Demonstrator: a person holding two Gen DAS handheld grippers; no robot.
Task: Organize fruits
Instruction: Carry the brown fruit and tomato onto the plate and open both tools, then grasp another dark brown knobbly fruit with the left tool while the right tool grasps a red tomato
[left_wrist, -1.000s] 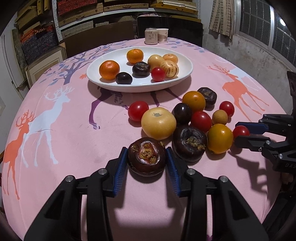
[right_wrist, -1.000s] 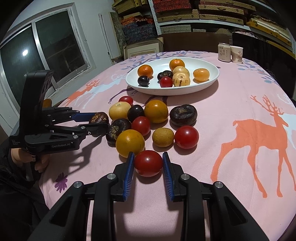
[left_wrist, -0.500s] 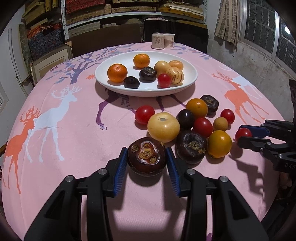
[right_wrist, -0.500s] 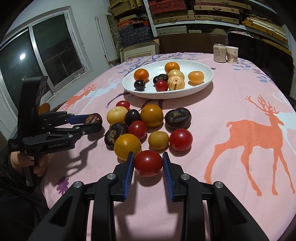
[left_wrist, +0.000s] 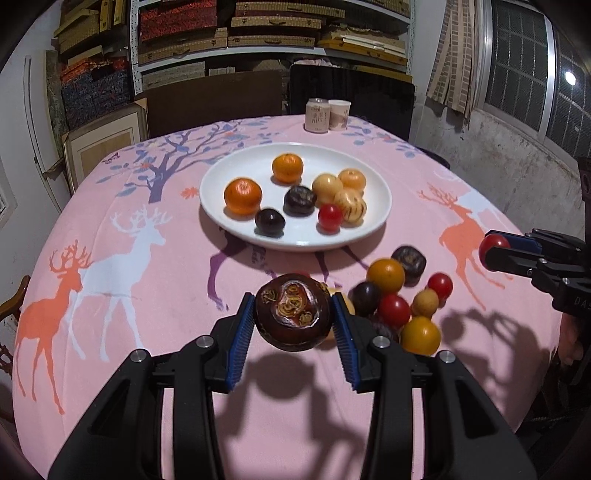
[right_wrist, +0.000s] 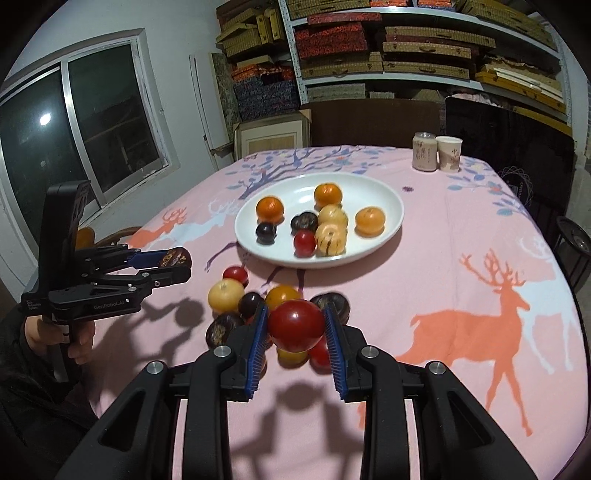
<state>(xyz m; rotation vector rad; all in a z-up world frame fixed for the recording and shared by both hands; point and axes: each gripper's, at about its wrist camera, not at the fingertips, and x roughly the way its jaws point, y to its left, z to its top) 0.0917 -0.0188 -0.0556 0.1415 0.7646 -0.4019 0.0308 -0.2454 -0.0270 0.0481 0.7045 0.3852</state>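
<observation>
My left gripper (left_wrist: 293, 314) is shut on a dark brown mangosteen-like fruit (left_wrist: 293, 310) and holds it up above the pink tablecloth. It also shows in the right wrist view (right_wrist: 173, 264). My right gripper (right_wrist: 295, 326) is shut on a red tomato (right_wrist: 295, 323), also lifted; it shows in the left wrist view (left_wrist: 493, 249). A white plate (left_wrist: 373, 221) with several fruits stands beyond both. A pile of loose fruits (left_wrist: 399, 299) lies on the cloth in front of the plate.
A can (right_wrist: 423, 151) and a paper cup (right_wrist: 448, 153) stand at the table's far edge. A chair back (left_wrist: 351, 96) and shelves of boxes lie behind. The table's rounded edge falls away on the left and right.
Both grippers have risen off the table with their fruits and moved toward the plate. The loose pile now sits lower and closer under them.
</observation>
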